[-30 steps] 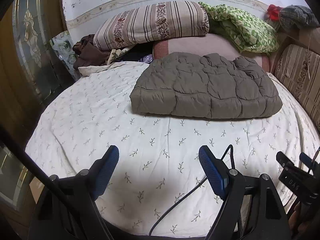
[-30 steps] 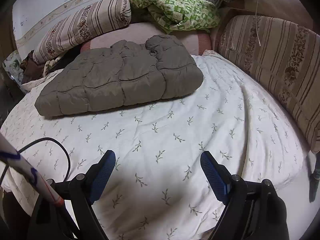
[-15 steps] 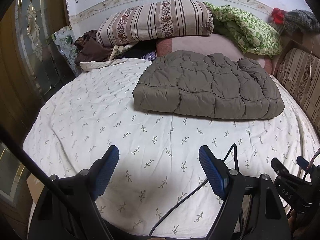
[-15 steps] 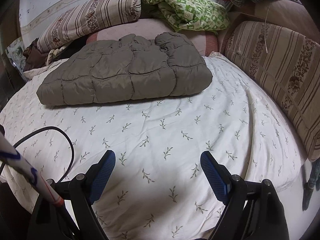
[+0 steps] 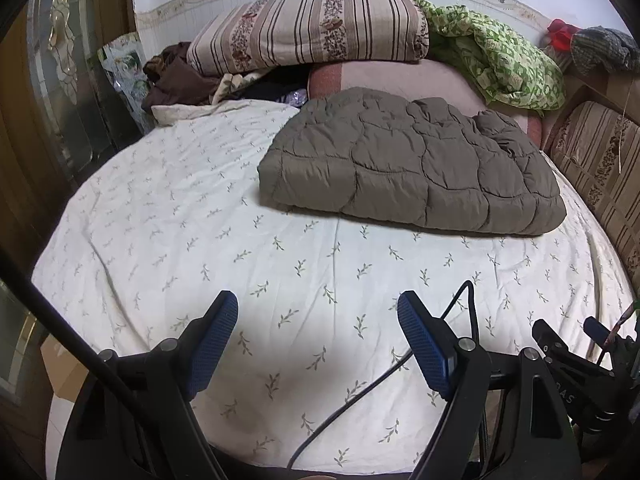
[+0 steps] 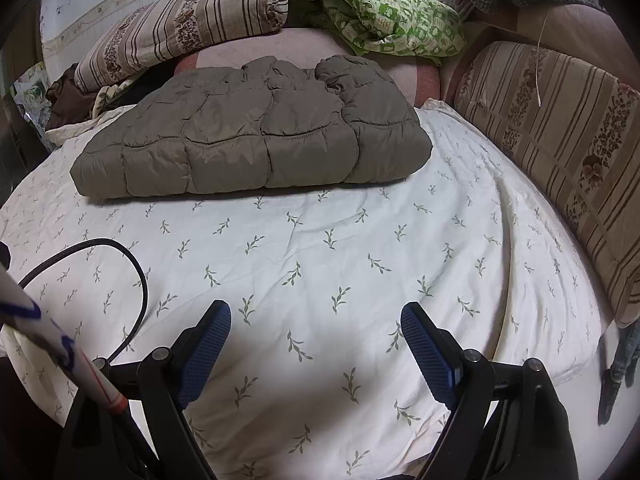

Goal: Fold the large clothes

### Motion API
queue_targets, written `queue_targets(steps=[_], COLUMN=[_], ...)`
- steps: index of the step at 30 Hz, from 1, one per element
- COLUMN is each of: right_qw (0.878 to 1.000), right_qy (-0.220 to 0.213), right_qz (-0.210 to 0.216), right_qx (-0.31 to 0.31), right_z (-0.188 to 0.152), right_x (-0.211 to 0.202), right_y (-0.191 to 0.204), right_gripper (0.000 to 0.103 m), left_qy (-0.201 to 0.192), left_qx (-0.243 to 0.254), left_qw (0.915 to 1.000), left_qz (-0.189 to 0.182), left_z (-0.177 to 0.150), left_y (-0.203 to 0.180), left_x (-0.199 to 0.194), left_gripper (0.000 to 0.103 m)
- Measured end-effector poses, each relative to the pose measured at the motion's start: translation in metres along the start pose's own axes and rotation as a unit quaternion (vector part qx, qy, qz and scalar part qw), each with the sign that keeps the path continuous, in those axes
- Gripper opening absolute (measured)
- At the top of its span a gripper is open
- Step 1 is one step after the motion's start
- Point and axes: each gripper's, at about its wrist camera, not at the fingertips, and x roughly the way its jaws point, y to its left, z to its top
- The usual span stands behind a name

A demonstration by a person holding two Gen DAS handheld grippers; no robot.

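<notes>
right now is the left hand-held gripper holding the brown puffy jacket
No, the left hand-held gripper is open over the bare sheet, while the jacket lies folded farther away.

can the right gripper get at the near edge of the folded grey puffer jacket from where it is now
Probably yes. The right gripper is open and empty, pointing down over bare sheet, and nothing lies between it and the near edge of the puffer jacket. The black cable loops off to its left, clear of that path.

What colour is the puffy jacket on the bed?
The puffy jacket is plain greyish brown, clearest in the right wrist view.
</notes>
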Motion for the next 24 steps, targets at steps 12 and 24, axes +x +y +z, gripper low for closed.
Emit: queue_targets(steps=[12,24], right_qw=[1.0,1.0], right_qy=[-0.003,-0.027], right_qz=[-0.007,-0.007], right_qx=[0.0,0.0], right_z=[0.0,0.001], right_x=[-0.001,-0.013], right_y=[-0.001,-0.001], right_gripper=[0.09,0.09], left_qy=[-0.052,-0.127], left_qx=[-0.013,0.005], left_qw=[0.9985,0.9918], left_qz=[0.005,-0.008], left_z=[-0.001,0.005], left_y=[0.004,-0.005], left_x=[-0.017,-0.055], left_gripper=[0.081,0.09])
